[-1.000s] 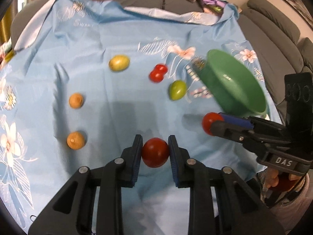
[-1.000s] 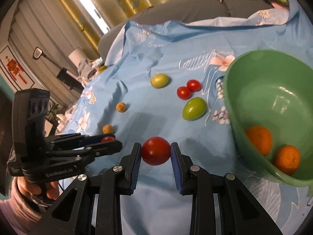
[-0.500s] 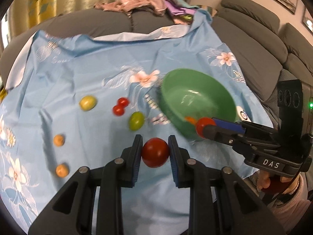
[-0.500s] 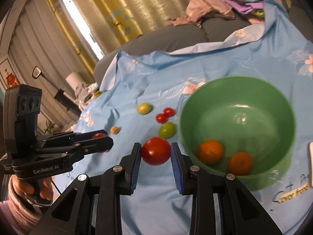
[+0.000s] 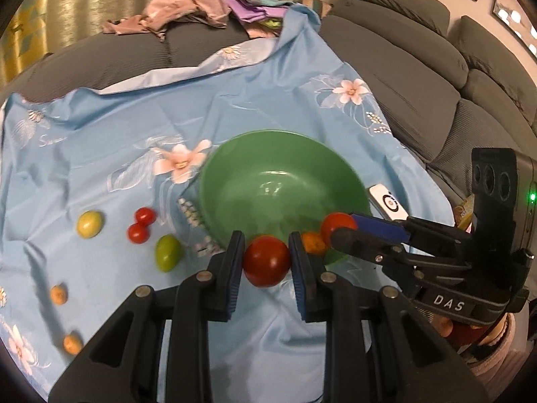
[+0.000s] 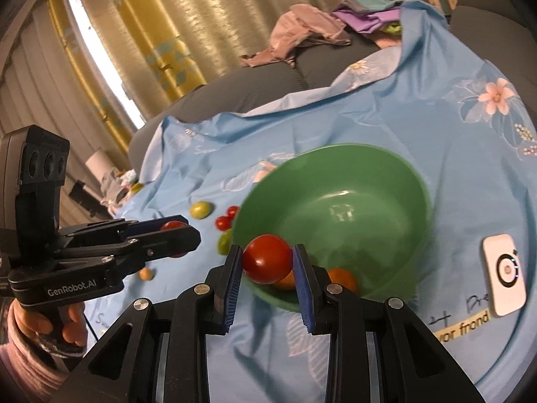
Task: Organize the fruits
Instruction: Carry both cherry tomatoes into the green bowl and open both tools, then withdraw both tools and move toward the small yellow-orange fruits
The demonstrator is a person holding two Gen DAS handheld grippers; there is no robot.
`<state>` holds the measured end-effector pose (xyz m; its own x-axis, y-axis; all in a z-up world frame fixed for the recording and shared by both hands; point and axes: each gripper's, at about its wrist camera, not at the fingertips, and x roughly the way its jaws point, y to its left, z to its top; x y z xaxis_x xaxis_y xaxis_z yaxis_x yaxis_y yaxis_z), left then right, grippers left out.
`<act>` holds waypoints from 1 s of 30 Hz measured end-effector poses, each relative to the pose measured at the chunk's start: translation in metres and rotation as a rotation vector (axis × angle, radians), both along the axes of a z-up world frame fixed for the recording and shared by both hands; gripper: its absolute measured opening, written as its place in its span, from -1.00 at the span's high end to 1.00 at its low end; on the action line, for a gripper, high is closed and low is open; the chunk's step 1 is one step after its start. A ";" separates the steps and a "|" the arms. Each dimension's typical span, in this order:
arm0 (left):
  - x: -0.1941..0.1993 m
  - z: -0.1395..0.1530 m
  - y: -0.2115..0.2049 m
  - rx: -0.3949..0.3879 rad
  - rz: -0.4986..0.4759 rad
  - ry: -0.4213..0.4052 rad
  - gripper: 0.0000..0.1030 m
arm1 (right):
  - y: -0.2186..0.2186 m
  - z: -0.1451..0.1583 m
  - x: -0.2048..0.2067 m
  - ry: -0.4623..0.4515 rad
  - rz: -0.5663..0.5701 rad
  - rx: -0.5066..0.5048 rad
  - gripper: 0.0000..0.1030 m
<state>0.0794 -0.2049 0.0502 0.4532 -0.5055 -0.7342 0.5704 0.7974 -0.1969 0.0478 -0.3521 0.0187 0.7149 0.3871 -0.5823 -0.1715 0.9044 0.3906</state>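
Observation:
My left gripper (image 5: pixel 266 262) is shut on a red tomato (image 5: pixel 266 260) just in front of the near rim of the green bowl (image 5: pixel 268 164). My right gripper (image 6: pixel 266 263) is shut on another red tomato (image 6: pixel 266 258) above the bowl's (image 6: pixel 379 194) near left rim; it also shows in the left wrist view (image 5: pixel 339 225). Two oranges (image 6: pixel 342 280) lie in the bowl. On the blue cloth lie two small red tomatoes (image 5: pixel 141 225), a green fruit (image 5: pixel 167 252), a yellow-green fruit (image 5: pixel 89 223) and two small orange fruits (image 5: pixel 58 294).
A white remote-like device (image 6: pixel 503 278) lies on the cloth right of the bowl. A grey sofa (image 5: pixel 419 67) runs along the right and back. A heap of clothes (image 5: pixel 201 3) sits on it at the far end.
Both grippers have lifted and moved right toward the bowl, each still holding its tomato. The bowl now sits directly ahead and the loose fruits lie off to the left.

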 end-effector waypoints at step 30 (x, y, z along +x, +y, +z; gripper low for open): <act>0.006 -0.029 0.007 0.040 0.032 0.015 -0.51 | -0.034 -0.017 0.002 0.089 -0.135 -0.006 0.23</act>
<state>0.0850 -0.1976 0.0215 0.4572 -0.4612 -0.7605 0.5420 0.8224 -0.1729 0.0496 -0.3861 0.0021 0.7057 0.2872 -0.6477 -0.0131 0.9193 0.3933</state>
